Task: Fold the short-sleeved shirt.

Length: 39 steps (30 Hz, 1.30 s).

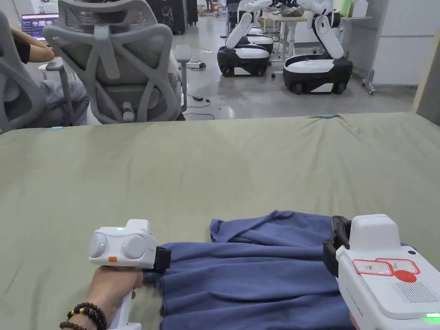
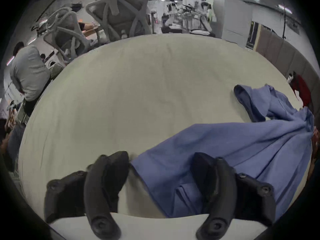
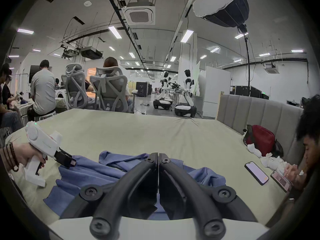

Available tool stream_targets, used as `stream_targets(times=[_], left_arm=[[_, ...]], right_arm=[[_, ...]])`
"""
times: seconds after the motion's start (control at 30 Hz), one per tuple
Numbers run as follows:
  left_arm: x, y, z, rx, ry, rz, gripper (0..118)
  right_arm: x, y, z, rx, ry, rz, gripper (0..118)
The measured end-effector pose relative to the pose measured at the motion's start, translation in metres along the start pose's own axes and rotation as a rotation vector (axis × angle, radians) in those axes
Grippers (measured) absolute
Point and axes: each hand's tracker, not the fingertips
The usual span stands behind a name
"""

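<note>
A blue short-sleeved shirt lies crumpled on the pale green sheet near the front edge. My left gripper is at the shirt's left edge. In the left gripper view its jaws stand open over the cloth edge, and the shirt stretches taut to a bunched point at the far right. My right gripper is at the shirt's right side. In the right gripper view its jaws are shut, with blue cloth pulled up to the tips. The left gripper shows there too, touching the cloth.
Two phones lie on the sheet to the right, near a person's hand. A red bag and white cloths sit by the padded headboard. Office chairs and parked robots stand beyond the far edge.
</note>
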Motion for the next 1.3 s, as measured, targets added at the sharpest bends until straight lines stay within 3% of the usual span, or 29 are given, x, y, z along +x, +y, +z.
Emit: stream_targets(times=[0.07, 0.13, 0.37, 0.53, 0.57, 0.6, 0.63, 0.67, 0.7, 0.8, 0.93, 1.13, 1.2, 1.23, 1.27, 1.3], left_arm=[[0.002, 0.002, 0.007, 0.031, -0.006, 0.01, 48], [0.001, 0.005, 0.013, 0.061, -0.003, 0.022, 1], [-0.008, 0.01, 0.035, 0.21, -0.068, 0.06, 1], [0.008, 0.026, 0.069, 0.355, -0.09, -0.046, 1], [0.012, 0.029, 0.073, 0.367, -0.095, -0.055, 1], [0.017, 0.032, 0.078, 0.383, -0.099, -0.059, 1], [0.021, 0.034, 0.082, 0.394, -0.105, -0.062, 2], [0.022, 0.038, 0.074, 0.398, -0.108, -0.064, 2], [0.025, 0.04, 0.072, 0.4, -0.113, -0.071, 2], [0.034, 0.04, 0.07, 0.406, -0.119, -0.075, 2], [0.04, 0.038, 0.065, 0.397, -0.126, -0.071, 2], [0.041, 0.04, 0.061, 0.385, -0.129, -0.085, 2], [0.04, 0.041, 0.058, 0.381, -0.123, -0.092, 2], [0.039, 0.041, 0.058, 0.382, -0.121, -0.097, 2], [0.039, 0.04, 0.058, 0.382, -0.118, -0.102, 2], [0.039, 0.04, 0.058, 0.381, -0.118, -0.106, 2]], right_arm=[[0.0, 0.0, 0.0, -0.003, -0.001, 0.003, 2], [0.002, 0.0, 0.001, -0.005, 0.0, 0.007, 2], [0.022, 0.008, 0.004, 0.011, -0.011, 0.015, 2], [0.082, 0.022, -0.017, -0.033, -0.045, -0.005, 6], [0.094, 0.022, -0.021, -0.071, -0.049, -0.018, 18], [0.112, 0.015, -0.029, -0.104, -0.056, -0.036, 40], [0.124, 0.01, -0.035, -0.146, -0.061, -0.04, 79], [0.136, 0.004, -0.041, -0.178, -0.064, -0.051, 98], [0.147, -0.005, -0.047, -0.215, -0.086, -0.057, 107], [0.178, -0.037, -0.064, -0.31, -0.097, -0.097, 106], [0.201, -0.078, -0.087, -0.461, -0.024, -0.168, 102], [0.193, -0.091, -0.128, -0.523, -0.017, -0.108, 96], [0.188, -0.092, -0.142, -0.541, 0.012, -0.098, 76], [0.185, -0.092, -0.143, -0.534, 0.04, -0.096, 49], [0.179, -0.089, -0.144, -0.522, 0.073, -0.099, 30], [0.174, -0.088, -0.144, -0.519, 0.077, -0.082, 18]])
